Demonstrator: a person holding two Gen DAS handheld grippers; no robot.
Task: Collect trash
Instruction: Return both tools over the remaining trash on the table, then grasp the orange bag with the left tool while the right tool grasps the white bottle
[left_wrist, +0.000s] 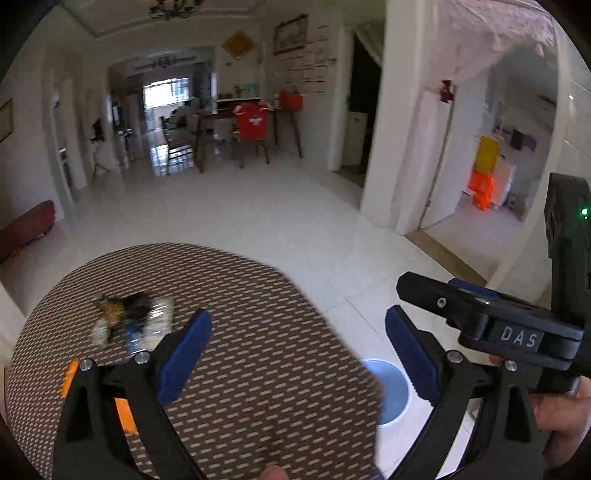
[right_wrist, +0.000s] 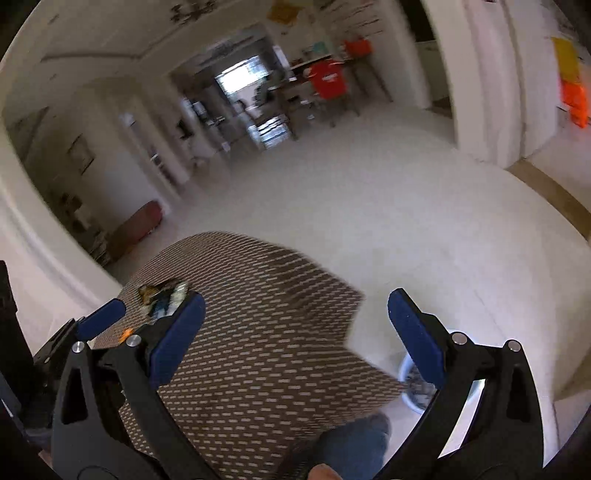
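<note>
A crumpled wrapper with yellow, black and clear parts lies on the left side of a table with a brown patterned cloth. My left gripper is open and empty above the table, the wrapper just beyond its left finger. My right gripper is open and empty over the table's right part; it also shows in the left wrist view. The wrapper shows blurred in the right wrist view. A pale blue bin stands on the floor right of the table and holds crumpled trash.
White tiled floor spreads beyond the table. A dining table with chairs stands far back. A white wall pillar and a doorway are at the right. A dark red cushion lies at the left.
</note>
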